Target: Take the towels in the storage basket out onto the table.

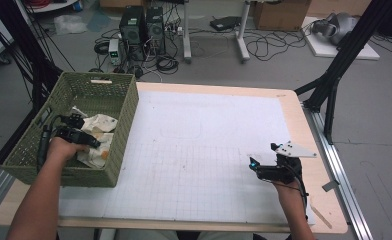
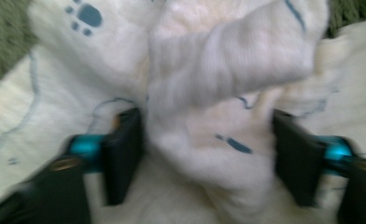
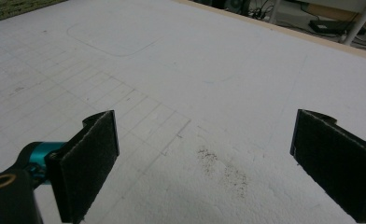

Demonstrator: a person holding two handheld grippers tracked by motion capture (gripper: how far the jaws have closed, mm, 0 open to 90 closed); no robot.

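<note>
Left gripper (image 1: 86, 136) is sitting inside the green basket (image 1: 125, 107) at the bench's (image 1: 294, 112) left edge, reaching down onto the cream cloth (image 1: 100, 125) piled in it. In the left gripper view the fingers (image 2: 123, 154) are straddling a bunched fold of that cloth (image 2: 209, 140), one finger on each side. The fold is filling the gap and both pads are touching fabric, so the fingers are gripping the cloth, roughly half closed. Picture is blurred, so the contact on the right-hand pad is less certain. The cloth is carrying blue line marks and a blue paw print (image 2: 88, 15). The left hand (image 1: 64, 149) is coming over the basket's near wall.

Right gripper (image 1: 262, 167) is resting near the bench's right edge, toward the near right corner, well apart from the basket. Its fingers (image 3: 90, 163) are standing wide open with nothing between them, pointing across the white gridded mat (image 3: 181, 70). A patch of dark specks (image 3: 223, 170) is lying on the mat just ahead of them.
</note>
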